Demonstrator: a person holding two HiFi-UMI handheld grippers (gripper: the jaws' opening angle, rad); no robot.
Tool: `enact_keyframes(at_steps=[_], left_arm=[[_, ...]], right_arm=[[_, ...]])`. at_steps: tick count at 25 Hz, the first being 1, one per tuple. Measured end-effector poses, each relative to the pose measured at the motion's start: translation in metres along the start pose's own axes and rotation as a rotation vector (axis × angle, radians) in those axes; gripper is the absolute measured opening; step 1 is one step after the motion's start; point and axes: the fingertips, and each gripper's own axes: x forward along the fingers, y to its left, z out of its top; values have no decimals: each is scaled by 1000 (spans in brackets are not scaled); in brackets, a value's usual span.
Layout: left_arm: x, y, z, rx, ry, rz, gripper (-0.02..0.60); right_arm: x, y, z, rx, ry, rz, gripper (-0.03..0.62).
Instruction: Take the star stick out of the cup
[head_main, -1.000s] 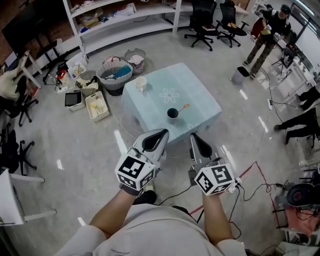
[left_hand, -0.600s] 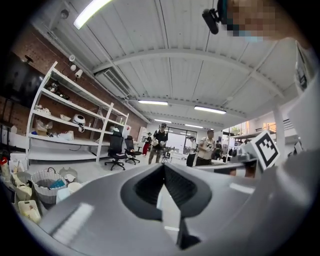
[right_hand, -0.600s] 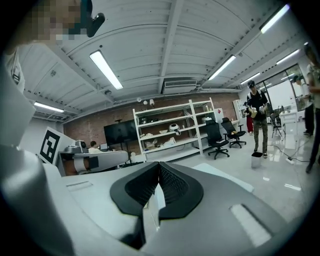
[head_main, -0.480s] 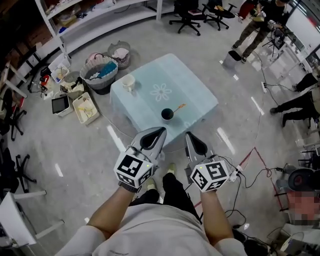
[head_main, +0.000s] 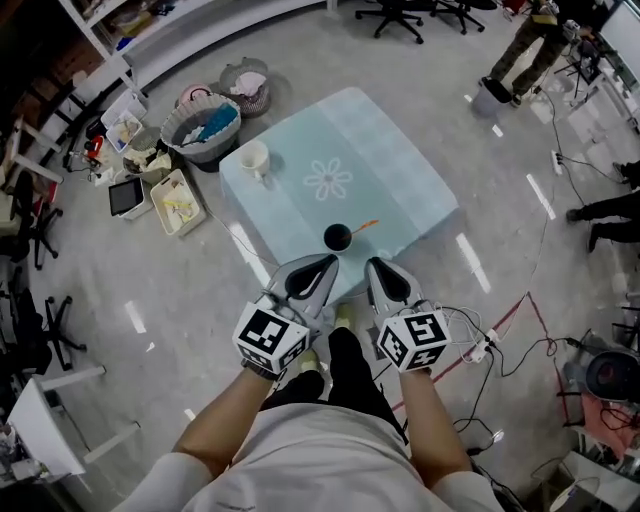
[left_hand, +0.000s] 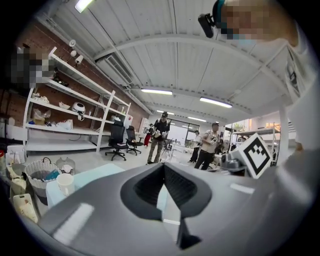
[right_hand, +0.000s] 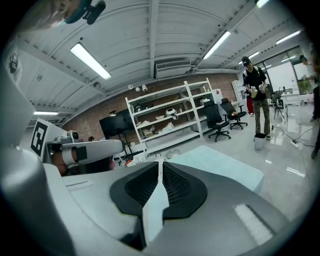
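1. We see the left tongs (head_main: 322, 264) closed tip to tip, gripping nothing; the right tongs (head_main: 374, 266) likewise.
2. Both hover just short of the counter (head_main: 400, 190); the star stick (head_main: 366, 225) leans in the dark cup (head_main: 338, 237) near the counter's closest edge.

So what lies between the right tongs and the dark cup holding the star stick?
Only bare tablecloth, in the head view; the right tongs hover short of the dark cup.
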Motion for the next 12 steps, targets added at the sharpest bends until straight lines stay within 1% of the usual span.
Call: enact_keyframes(at_steps=[5, 12], left_arm=[[36, 21, -23, -14, 38, 26, 6], [59, 57, -63, -60, 96, 87, 6]], right_arm=[[39, -40, -29, 40, 80, 13, 18], [88, -64, -92, 71, 225, 42, 23]])
